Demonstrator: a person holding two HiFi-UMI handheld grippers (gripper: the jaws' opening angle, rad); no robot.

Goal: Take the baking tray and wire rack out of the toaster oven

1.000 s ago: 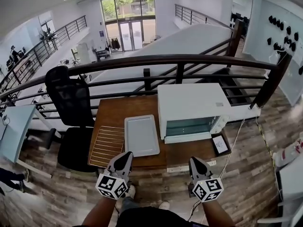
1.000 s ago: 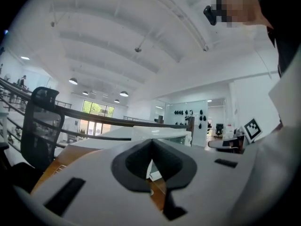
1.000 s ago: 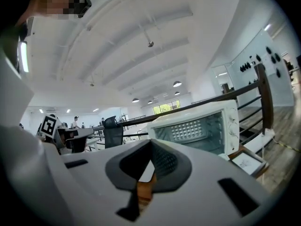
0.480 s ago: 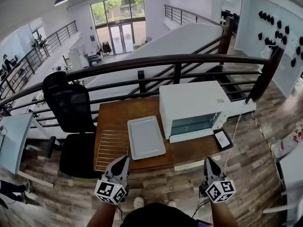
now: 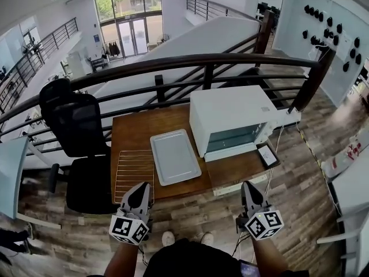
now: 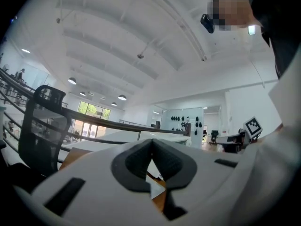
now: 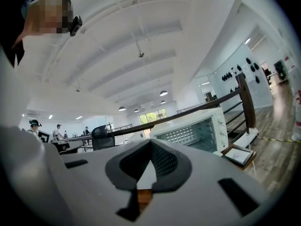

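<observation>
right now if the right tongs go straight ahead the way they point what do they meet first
The right tongs would probably meet the toaster oven near its front left corner; depth is unclear.

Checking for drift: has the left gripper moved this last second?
Yes: left gripper slid left, from the flat grey baking tray's front corner toward the metal wire rack.

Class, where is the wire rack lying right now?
In the head view, the wire rack lies flat on the table's left side, just left of the baking tray.
</observation>
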